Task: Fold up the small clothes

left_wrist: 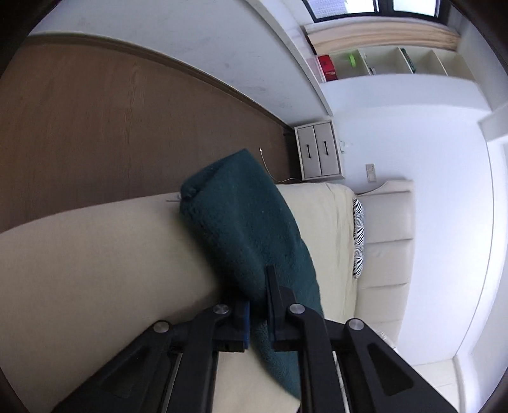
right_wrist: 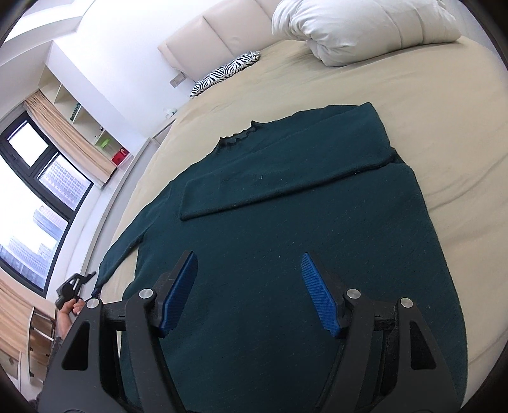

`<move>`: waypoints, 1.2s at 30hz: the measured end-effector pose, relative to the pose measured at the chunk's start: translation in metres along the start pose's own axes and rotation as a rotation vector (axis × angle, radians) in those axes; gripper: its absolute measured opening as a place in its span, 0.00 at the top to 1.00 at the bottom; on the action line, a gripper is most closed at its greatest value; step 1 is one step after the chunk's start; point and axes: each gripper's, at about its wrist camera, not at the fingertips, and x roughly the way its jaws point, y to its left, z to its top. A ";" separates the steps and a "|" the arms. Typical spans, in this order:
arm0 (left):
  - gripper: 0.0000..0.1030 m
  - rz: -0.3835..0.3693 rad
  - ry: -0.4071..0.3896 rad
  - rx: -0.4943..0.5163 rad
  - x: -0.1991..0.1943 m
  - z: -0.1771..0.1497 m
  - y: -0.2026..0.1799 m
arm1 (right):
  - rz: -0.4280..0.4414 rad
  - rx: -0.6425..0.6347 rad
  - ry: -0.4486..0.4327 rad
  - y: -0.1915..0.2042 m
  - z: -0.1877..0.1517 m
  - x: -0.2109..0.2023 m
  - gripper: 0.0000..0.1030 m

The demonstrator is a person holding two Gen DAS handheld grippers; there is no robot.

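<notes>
Clamped on the dark green knitted sweater's left sleeve (left_wrist: 250,228), the left gripper (left_wrist: 257,313) has its black fingers drawn close with the fuzzy cloth pinched between them, the sleeve running up and away from the pads over the edge of the beige-sheeted bed (left_wrist: 95,254). That same camera (rolled well onto its side) also takes in brown wood-grain flooring (left_wrist: 95,111), a small white two-drawer nightstand (left_wrist: 319,152) and a zebra-striped cushion (left_wrist: 358,238) against the cream padded headboard (left_wrist: 387,241), none of which tells how the rest of the garment lies. The right wrist view supplies that: the dark green knitted sweater (right_wrist: 285,241) lies flat on the bed, ruffled collar (right_wrist: 243,135) toward the headboard, its right sleeve (right_wrist: 285,178) folded across the chest. The right gripper (right_wrist: 249,294) hovers over the sweater's lower body with its blue ribbed pads (right_wrist: 319,294) spread wide and nothing between them. At that view's left edge the left gripper shows small, with a person's hand (right_wrist: 68,313) on its handle, at the end of the outstretched left sleeve. A white rumpled duvet (right_wrist: 365,28) sits near the headboard.
</notes>
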 end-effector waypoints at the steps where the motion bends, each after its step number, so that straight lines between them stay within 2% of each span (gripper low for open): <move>1: 0.91 0.007 -0.013 0.019 -0.001 -0.003 -0.004 | 0.005 0.007 -0.002 -0.001 -0.002 -0.001 0.35; 6: 0.92 0.071 -0.115 0.167 -0.017 -0.024 -0.042 | 0.018 0.050 0.006 -0.021 -0.007 0.001 0.36; 9: 0.92 0.103 -0.143 0.384 -0.021 -0.060 -0.099 | 0.030 0.081 0.005 -0.034 -0.012 0.000 0.36; 12: 0.92 0.121 -0.150 0.685 -0.014 -0.115 -0.171 | 0.028 0.091 -0.009 -0.045 -0.015 -0.007 0.36; 15: 0.92 0.126 -0.154 1.041 -0.005 -0.204 -0.233 | 0.019 0.105 -0.029 -0.059 -0.017 -0.015 0.36; 18: 0.92 0.136 -0.157 1.404 0.018 -0.312 -0.264 | 0.014 0.130 -0.049 -0.075 -0.019 -0.023 0.36; 21: 0.91 0.153 -0.128 1.726 0.047 -0.416 -0.253 | 0.011 0.173 -0.068 -0.093 -0.020 -0.029 0.36; 23: 0.88 0.174 -0.094 1.880 0.062 -0.469 -0.228 | 0.004 0.192 -0.077 -0.105 -0.022 -0.033 0.36; 24: 0.87 0.187 -0.073 1.924 0.069 -0.487 -0.216 | -0.001 0.200 -0.079 -0.109 -0.022 -0.034 0.36; 25: 0.78 0.204 -0.027 1.947 0.077 -0.498 -0.206 | -0.005 0.208 -0.079 -0.115 -0.022 -0.036 0.36; 26: 0.63 0.216 0.017 1.949 0.082 -0.505 -0.198 | -0.008 0.213 -0.080 -0.118 -0.022 -0.036 0.36; 28: 0.48 0.239 0.067 1.942 0.087 -0.509 -0.182 | -0.022 0.213 -0.078 -0.122 -0.022 -0.036 0.36; 32: 0.31 0.204 0.140 1.934 0.069 -0.506 -0.161 | -0.013 0.203 -0.057 -0.118 -0.012 -0.026 0.35; 34: 0.19 0.168 0.155 1.893 0.046 -0.490 -0.150 | 0.010 0.188 -0.040 -0.107 -0.002 -0.016 0.35; 36: 0.19 0.150 0.162 1.843 0.030 -0.477 -0.145 | 0.072 0.153 -0.013 -0.088 0.011 -0.001 0.35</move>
